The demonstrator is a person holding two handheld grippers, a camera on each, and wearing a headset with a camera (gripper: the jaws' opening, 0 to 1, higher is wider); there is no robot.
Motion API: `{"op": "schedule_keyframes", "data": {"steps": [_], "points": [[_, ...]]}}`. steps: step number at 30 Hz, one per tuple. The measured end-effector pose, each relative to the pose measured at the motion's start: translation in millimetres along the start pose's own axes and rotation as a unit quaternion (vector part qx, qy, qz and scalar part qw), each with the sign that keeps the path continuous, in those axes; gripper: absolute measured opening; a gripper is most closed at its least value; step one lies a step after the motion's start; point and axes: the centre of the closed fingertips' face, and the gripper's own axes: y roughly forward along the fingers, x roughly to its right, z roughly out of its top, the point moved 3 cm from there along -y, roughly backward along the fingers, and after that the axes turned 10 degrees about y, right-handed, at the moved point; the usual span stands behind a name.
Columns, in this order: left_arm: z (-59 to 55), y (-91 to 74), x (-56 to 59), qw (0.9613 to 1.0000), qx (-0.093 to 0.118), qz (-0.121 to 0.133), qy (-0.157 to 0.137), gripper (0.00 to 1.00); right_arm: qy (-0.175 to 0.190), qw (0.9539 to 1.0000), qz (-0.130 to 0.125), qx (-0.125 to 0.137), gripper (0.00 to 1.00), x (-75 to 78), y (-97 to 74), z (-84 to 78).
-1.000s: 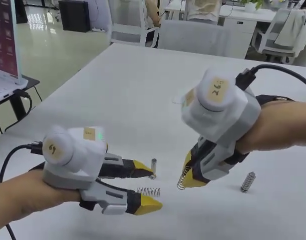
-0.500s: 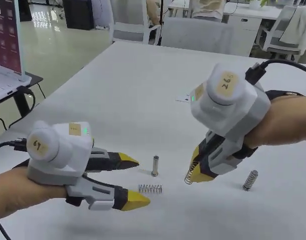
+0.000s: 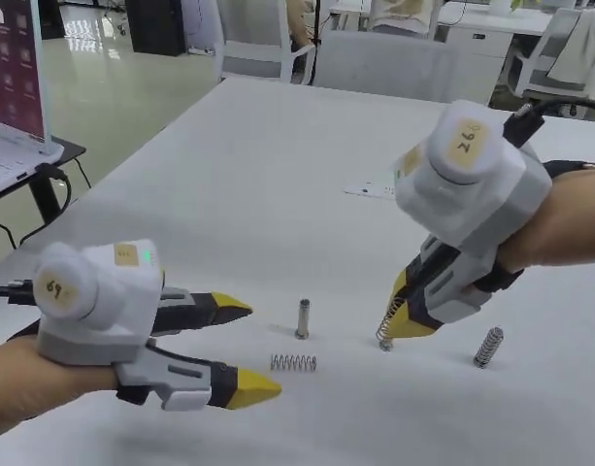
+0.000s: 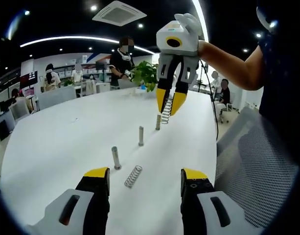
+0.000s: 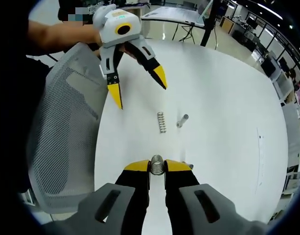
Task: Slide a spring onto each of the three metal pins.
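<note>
right tool clamped on a spring, left tool open

the right tool (image 3: 402, 316) tilts down toward the white worktop (image 3: 229, 175), its yellow tips pinched together on a spring (image 5: 157, 164). in the head view that spring hangs slanted from the tips, its lower end at or just above the worktop; whether it touches cannot be told. the left tool (image 3: 241, 347) hovers low at the near left, jaws wide apart, holding nothing. between the two tools a pin (image 3: 303, 318) stands upright and bare. just in front of it a loose spring (image 3: 293, 363) lies flat on the worktop. to the right of the right tool a third spring (image 3: 488, 347) stands a little tilted, and in the left gripper view it seems to sit over a pin. in that view a second pin (image 4: 141, 135), also bare, stands between the near one and the sleeved one.
</note>
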Motion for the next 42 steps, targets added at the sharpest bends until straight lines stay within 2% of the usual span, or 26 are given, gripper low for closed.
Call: {"op": "schedule_keyframes", "data": {"steps": [6, 19, 28, 35, 42], "points": [[-6.4, 3.1, 1.3, 0.9999, -0.012, -0.001, -0.001, 0.58, 0.014, 0.9998, -0.013, -0.003, 0.08, 12.8, -8.7, -6.4], [-9.7, 5.1, 3.4, 0.9999, -0.014, -0.005, -0.002, 0.61, 0.026, 0.9990, -0.031, -0.017, 0.08, 35.1, -12.4, -14.6], [-10.8, 6.3, 3.4, 0.9999, -0.013, -0.006, -0.002, 0.63, 0.031, 0.9985, -0.033, -0.029, 0.08, 46.3, -2.0, -16.0], [-10.4, 6.7, 3.4, 0.9999, -0.012, -0.007, -0.001, 0.64, 0.035, 0.9986, -0.031, -0.026, 0.08, 53.3, 4.8, -10.8], [-10.3, 6.4, 2.4, 0.9999, -0.010, -0.005, -0.003, 0.65, 0.039, 0.9984, -0.027, -0.033, 0.08, 58.3, 13.4, -12.3]]}}
